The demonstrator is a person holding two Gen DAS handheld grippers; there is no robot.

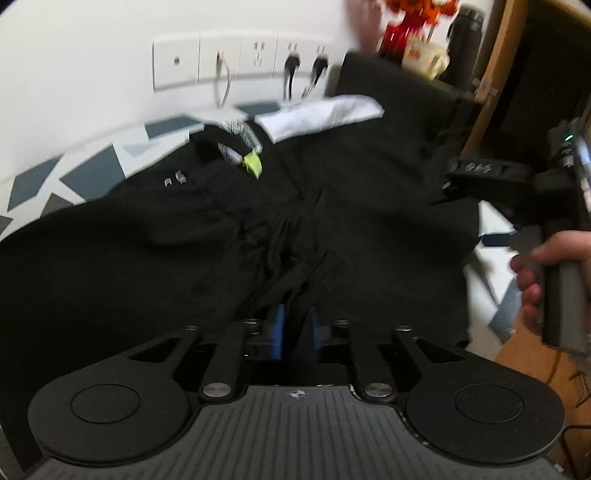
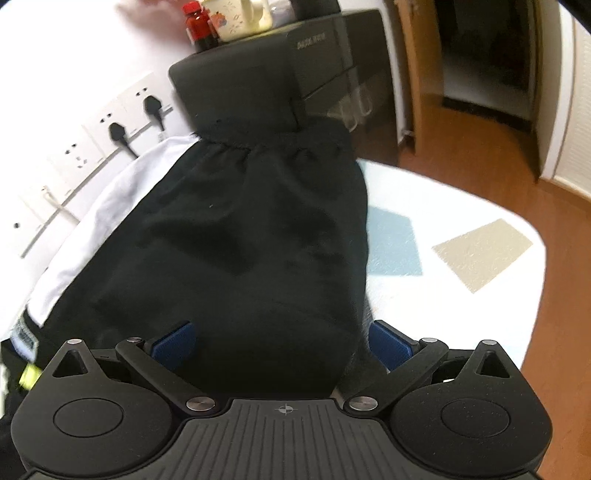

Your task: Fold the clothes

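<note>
The black, soft-knit garment with white side panels [image 1: 184, 236] lies spread over the table with the white, grey and blue geometric pattern [image 2: 461, 236], reaching back to the dark box-shaped appliance [image 2: 258, 74] that stands against the wall. A gathered, elasticated hem [image 2: 266, 147] shows at its far end, and a neon-yellow tag [image 1: 253, 166] sits among printed labels near the middle. The cloth looks light and limp, the sort that sags and puckers wherever it is pulled; deep creases already radiate from one spot. It should not slip much, yet a single layer will stretch rather than carry the rest, so I would judge the seams, the hem or a doubled edge the better places to take it.

The left gripper [image 1: 293, 325] has its blue pads drawn close together with a bunch of the black fabric pinched between them, right where those creases meet. The right gripper [image 2: 282, 345] stands with its blue pads wide apart, the cloth passing between them but touching neither as far as I can see; the person's hand [image 1: 535, 277] is wrapped around its handle.

Behind, a row of white wall sockets [image 1: 240, 62] carries black plugs, and a red-capped bottle [image 2: 199, 26] and a cream mug [image 2: 240, 16] rest on top of the appliance.
</note>
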